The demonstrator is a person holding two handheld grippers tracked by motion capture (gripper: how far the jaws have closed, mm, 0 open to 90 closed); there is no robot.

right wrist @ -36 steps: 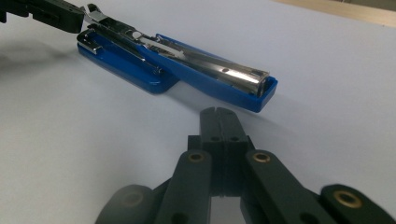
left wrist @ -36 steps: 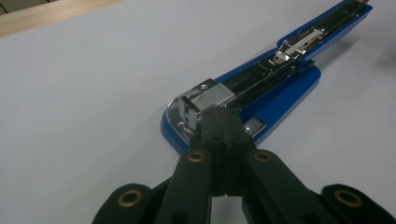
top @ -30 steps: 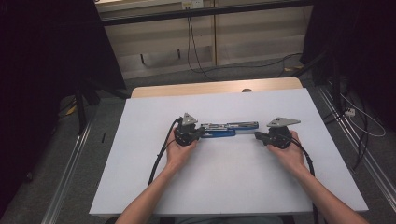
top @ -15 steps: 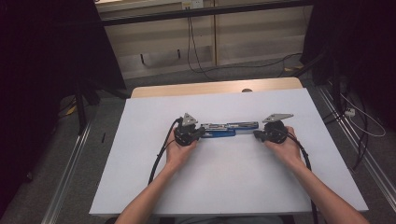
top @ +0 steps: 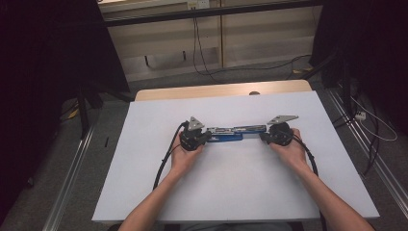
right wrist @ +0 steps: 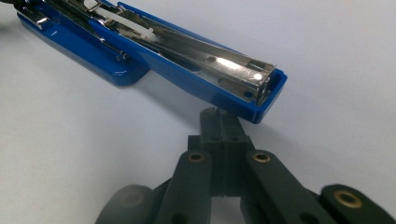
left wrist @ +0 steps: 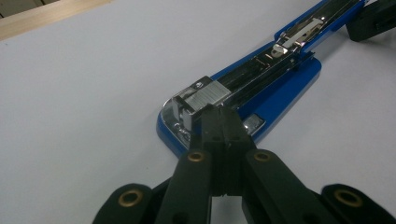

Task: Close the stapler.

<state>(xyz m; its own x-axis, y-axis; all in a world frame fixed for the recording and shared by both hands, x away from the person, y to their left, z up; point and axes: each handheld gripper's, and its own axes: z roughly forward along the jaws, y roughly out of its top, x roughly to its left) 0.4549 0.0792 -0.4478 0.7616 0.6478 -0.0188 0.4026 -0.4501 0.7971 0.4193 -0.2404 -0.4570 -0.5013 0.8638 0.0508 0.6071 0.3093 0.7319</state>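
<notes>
Blue stapler point(top: 234, 133) lies opened out flat near the middle of the white counter point(top: 144, 183), long axis running left to right in the high view, metal magazine facing up. Left tongs point(top: 206, 138) sit at the stapler's left end; right tongs point(top: 262, 136) sit at its right end. Each is held in one of the person's hands, forearms entering from the bottom edge. Left gripper view: both black jaws pressed together with no gap, tips point(left wrist: 223, 122) resting against the chrome head of the magazine point(left wrist: 201, 97) above the blue base point(left wrist: 280, 88); nothing is clamped between them. Right gripper view: jaws likewise closed flat on each other, tips point(right wrist: 223, 122) just under the raised far end of the blue top arm point(right wrist: 210, 70), touching or nearly touching its underside; I cannot tell which. That arm end is lifted slightly off the surface, casting a shadow beneath. Black cables trail from both tongs back toward the person. A strip of bare wood point(top: 221, 90) shows along the far edge of the counter.
</notes>
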